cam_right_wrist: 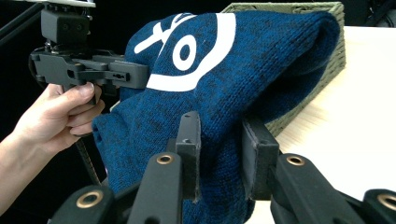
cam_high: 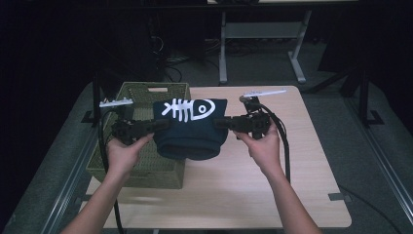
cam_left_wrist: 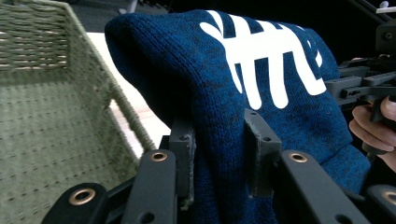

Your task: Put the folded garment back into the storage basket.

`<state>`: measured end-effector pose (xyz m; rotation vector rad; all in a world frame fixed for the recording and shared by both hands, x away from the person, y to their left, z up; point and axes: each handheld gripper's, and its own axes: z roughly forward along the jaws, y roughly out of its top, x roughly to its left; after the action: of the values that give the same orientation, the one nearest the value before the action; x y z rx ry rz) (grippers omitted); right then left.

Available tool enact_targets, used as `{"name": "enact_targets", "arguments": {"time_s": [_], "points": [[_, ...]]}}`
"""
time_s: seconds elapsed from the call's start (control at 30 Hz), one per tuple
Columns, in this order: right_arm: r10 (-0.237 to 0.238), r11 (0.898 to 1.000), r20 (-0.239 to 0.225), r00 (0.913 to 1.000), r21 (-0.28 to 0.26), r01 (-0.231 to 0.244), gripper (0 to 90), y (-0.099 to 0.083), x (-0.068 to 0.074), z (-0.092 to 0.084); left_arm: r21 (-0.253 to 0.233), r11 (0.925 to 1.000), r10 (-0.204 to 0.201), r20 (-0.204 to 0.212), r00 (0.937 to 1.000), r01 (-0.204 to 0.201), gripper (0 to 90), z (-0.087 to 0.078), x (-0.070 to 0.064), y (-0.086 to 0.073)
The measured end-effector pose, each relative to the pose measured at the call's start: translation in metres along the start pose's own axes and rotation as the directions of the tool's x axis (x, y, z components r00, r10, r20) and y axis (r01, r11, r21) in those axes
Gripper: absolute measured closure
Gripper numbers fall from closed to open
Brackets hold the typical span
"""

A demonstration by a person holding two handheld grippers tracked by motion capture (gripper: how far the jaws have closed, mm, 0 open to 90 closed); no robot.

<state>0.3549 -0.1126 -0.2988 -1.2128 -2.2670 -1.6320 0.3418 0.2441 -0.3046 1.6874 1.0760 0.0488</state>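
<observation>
both tongs, left tongs point(cam_left_wrist: 218, 140) and right tongs point(cam_right_wrist: 219, 144), pinch a knitted navy beanie point(cam_high: 190, 134) beside a woven basket point(cam_high: 146, 92)

lab/workshop | pale wooden table point(cam_high: 292, 161) mid-frame | metal desk frame point(cam_high: 263, 34) top centre (dim) | loose cables point(cam_high: 170, 58) upper left

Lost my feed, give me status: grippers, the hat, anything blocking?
Left gripper and right gripper both shut on hat, one per side. Hat held up off the table, beside the basket. Nothing in the way.
</observation>
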Motion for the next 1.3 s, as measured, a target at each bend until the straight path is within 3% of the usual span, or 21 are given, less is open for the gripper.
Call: {"name": "enact_targets", "arguments": {"time_s": [0.8,1.3], "points": [[-0.041,0.999,-0.013,0.9991,0.033,0.041,71.3,0.019,0.020,0.045,-0.021,0.9993,-0.032,-0.072,0.9969,0.031,67.9,-0.035,0.026,0.000],[-0.055,0.998,-0.024,0.9982,0.043,0.056,71.2,0.025,0.027,0.073,-0.022,0.9990,-0.042,-0.122,0.9917,0.040,66.0,-0.052,0.041,-0.002]]}}
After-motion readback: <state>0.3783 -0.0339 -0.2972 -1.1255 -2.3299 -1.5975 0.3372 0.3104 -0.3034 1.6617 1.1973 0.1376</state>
